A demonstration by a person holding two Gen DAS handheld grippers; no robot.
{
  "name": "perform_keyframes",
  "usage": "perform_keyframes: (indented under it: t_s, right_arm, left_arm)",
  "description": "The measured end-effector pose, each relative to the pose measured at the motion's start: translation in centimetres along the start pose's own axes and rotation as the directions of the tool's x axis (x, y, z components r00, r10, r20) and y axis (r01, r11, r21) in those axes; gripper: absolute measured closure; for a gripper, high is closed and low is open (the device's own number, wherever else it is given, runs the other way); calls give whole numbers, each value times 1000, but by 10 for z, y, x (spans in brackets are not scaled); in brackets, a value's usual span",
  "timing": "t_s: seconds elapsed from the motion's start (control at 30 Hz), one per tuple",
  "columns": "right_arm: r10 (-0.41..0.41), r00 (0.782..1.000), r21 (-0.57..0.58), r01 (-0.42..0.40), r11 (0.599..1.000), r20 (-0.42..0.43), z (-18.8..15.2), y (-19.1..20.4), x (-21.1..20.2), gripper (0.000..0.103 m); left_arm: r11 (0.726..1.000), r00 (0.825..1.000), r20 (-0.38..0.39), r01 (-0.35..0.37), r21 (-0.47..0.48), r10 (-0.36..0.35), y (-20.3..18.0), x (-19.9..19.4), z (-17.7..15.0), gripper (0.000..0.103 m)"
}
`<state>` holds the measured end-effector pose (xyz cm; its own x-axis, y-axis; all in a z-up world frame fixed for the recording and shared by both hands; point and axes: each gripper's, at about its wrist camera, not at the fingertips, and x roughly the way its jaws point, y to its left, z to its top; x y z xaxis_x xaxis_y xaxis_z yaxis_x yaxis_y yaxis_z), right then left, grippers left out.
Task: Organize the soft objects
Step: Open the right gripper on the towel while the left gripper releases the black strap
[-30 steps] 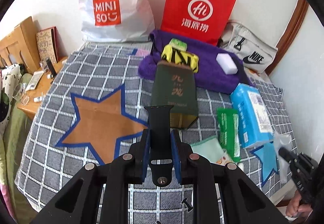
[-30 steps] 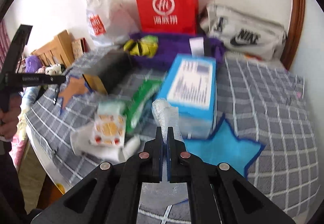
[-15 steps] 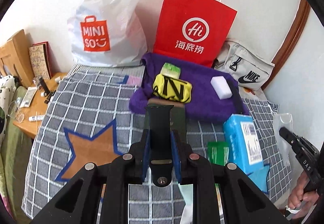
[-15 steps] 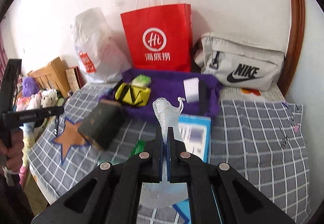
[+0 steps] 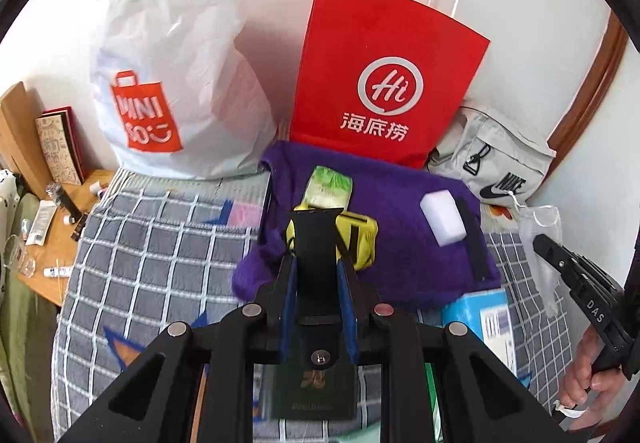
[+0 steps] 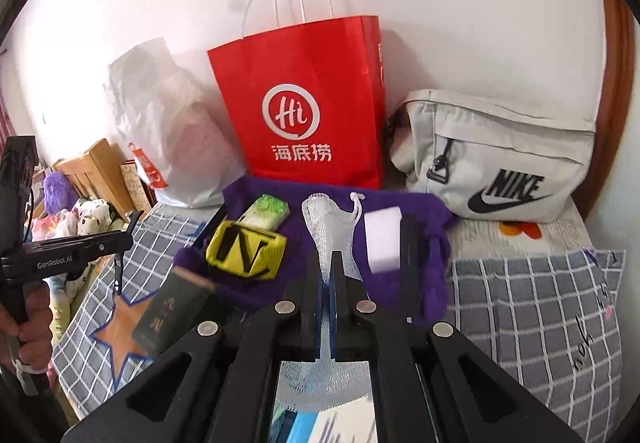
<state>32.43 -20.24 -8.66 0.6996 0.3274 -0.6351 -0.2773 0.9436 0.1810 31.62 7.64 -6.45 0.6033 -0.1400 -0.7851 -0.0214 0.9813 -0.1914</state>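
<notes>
Carefully, the left gripper [image 5: 316,267] is clamping a black strap [image 5: 316,239] while the right gripper [image 6: 328,271] is pinching a white mesh pouch [image 6: 326,227], both wanting release low over the purple cloth [image 5: 400,275]

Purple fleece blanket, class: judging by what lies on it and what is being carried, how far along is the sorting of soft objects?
Done: a green tissue pack, a yellow-black pouch and a white sponge block lie on the purple fleece blanket. In hand: the left hand-held gripper clamps a black strap; the right hand-held gripper pinches a white mesh drawstring bag. Left: placing both.
</notes>
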Motion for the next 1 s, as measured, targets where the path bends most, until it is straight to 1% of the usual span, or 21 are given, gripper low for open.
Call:
perform_keyframes:
  t_s: [0.1, 0.23, 0.33, 0.43, 0.53, 0.6, 0.67, 0.73, 0.83, 0.9, 1.0]
  right_arm:
    - [5, 1000, -13, -5, 1000, -18, 12, -2, 19, 100]
    - [13, 1000, 10, -12, 1000, -27, 27, -13, 40, 100]
    - [17, 999, 17, -17, 1000, -31, 32, -21, 50, 100]
    - [22, 998, 33, -20, 999, -55, 30, -31, 65, 100]
    - [33, 994, 45, -28, 999, -109, 25, -41, 85, 100]
    - [49, 986, 35, -44, 998, -161, 20, -44, 98, 100]
    - [48, 981, 34, -42, 999, -187, 16, -47, 107, 100]
    - [42, 971, 10, -41, 999, -236, 12, -46, 118, 100]
    - [20, 967, 0, -20, 1000, -253, 6, -47, 128, 100]
    - [20, 970, -1, -21, 1000, -242, 3, -47, 131, 99]
    - [6, 972, -24, -12, 1000, -236, 1, -44, 136, 98]
  left_arm:
    - [1000, 1000, -7, 8, -2, -8, -1, 13, 12, 83]
    - [1000, 1000, -13, 14, -3, -14, -4, 30, 26, 83]
    - [1000, 999, -22, 27, -8, -27, -8, 44, 37, 83]
    - [999, 999, -30, 41, -13, -41, -12, 59, 46, 83]
    - [998, 998, -31, 54, -21, -55, -14, 72, 53, 83]
    - [998, 998, -36, 60, -25, -61, -15, 80, 56, 83]
    - [997, 997, -42, 67, -27, -68, -15, 89, 58, 83]
    - [997, 996, -51, 70, -29, -72, -14, 98, 58, 83]
    - [996, 995, -64, 78, -38, -80, -11, 109, 55, 83]
    - [996, 993, -89, 76, -44, -80, -9, 118, 56, 83]
    - [997, 992, -102, 73, -22, -75, -11, 127, 57, 83]
